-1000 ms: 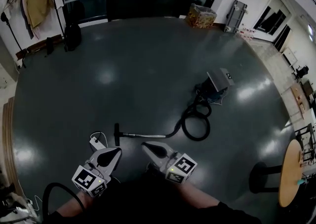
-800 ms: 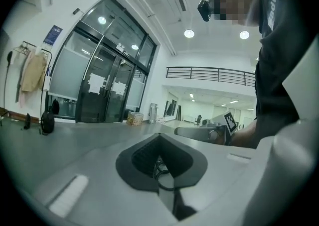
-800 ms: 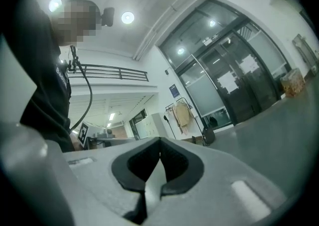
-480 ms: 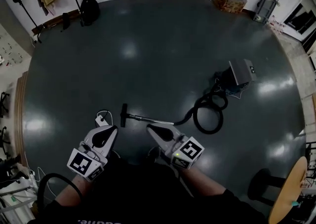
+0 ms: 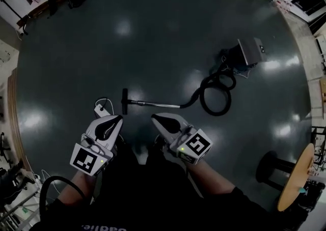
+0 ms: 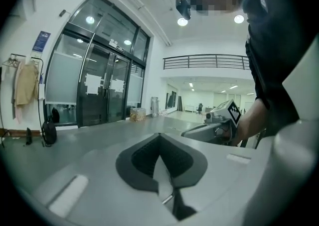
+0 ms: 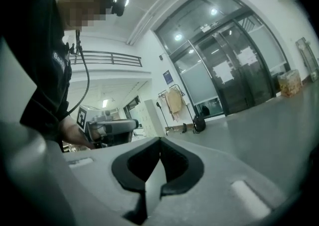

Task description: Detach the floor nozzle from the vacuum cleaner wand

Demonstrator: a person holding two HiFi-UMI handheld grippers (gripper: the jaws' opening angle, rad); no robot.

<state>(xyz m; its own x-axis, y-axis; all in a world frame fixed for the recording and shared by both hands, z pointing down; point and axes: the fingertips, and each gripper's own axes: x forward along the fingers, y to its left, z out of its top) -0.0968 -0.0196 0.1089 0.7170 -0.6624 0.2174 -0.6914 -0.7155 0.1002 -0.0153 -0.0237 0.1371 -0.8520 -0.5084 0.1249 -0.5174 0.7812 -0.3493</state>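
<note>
Floor (image 5: pixel 153 26): dark, glossy and wide; the whole vacuum cleaner lies on it, ahead of the person.
Canister (image 5: pixel 249 52): grey body far off to the upper right, well apart from both hands.
Hose (image 5: pixel 216 97): black, coiled in a loop between the canister and the wand.
Wand (image 5: pixel 155 105): thin metal tube lying flat. Its long axis runs left to right in the head view, square across the way the grippers point.
Left gripper (image 5: pixel 117 119): jaws pressed together on nothing. It is aimed forward, with the nozzle just ahead and slightly right, and is the nearer hand to the nozzle.
Right gripper (image 5: pixel 155 119): jaws likewise pressed together and empty. The wand's mid-length lies straight ahead, so I judge it better placed to steady the tube.
Floor nozzle (image 5: pixel 124 101): short dark bar across the wand's left end, still joined to it.
White plug block (image 5: pixel 102 109): lies just left of the nozzle, with its cable.
Writing: only the square markers on the gripper cubes. The door notices are too small to read, and no brand is legible.
</note>
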